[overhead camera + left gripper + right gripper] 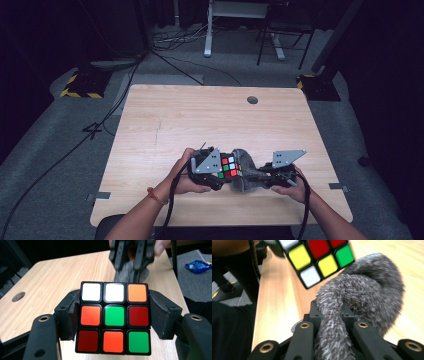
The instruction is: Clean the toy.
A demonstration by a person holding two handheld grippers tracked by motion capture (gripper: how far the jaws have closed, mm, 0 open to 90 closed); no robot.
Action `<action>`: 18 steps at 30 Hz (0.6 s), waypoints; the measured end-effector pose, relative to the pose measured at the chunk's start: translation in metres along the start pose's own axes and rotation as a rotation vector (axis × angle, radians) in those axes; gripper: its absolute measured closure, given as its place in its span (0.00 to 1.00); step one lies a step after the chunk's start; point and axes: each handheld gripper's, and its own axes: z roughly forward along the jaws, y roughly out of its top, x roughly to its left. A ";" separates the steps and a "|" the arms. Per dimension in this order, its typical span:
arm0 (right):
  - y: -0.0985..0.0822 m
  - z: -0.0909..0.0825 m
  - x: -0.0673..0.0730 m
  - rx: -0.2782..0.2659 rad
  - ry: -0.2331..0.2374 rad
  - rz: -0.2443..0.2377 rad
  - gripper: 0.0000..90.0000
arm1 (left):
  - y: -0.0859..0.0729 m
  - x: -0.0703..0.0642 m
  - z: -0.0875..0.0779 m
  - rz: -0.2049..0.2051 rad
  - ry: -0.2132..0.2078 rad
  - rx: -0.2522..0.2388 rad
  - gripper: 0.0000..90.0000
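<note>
My left gripper (113, 315) clamps the puzzle cube (114, 317) just above the table (165, 120); my right gripper (332, 340) pinches the grey cloth (362, 297) beside it. Wiping seems underway, so next I should press cloth against a cube face.

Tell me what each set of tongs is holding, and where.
Left tongs clamp the puzzle cube by two opposite side faces; right tongs pinch a bunched fold of the grey cloth.

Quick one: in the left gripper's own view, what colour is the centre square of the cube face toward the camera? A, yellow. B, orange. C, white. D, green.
D: the cube, clamped in the left gripper, shows a green centre square.
</note>
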 end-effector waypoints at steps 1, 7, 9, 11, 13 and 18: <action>0.000 0.002 0.001 -0.002 0.015 -0.003 0.87 | 0.000 -0.001 0.000 0.004 -0.001 0.000 0.37; 0.003 -0.006 0.004 -0.098 0.091 -0.005 0.87 | 0.000 0.001 -0.006 -0.017 -0.026 -0.042 0.37; 0.004 -0.010 0.005 -0.126 0.096 -0.011 0.87 | -0.002 0.003 -0.006 -0.030 -0.029 -0.044 0.37; 0.005 -0.012 0.006 -0.140 0.092 -0.018 0.87 | -0.003 0.004 -0.006 -0.036 -0.031 -0.041 0.36; 0.007 -0.014 0.007 -0.156 0.092 -0.026 0.87 | -0.003 0.005 -0.005 -0.037 -0.031 -0.029 0.36; 0.010 -0.014 0.011 -0.161 0.098 -0.052 0.87 | -0.004 0.002 0.006 -0.025 -0.012 0.047 0.33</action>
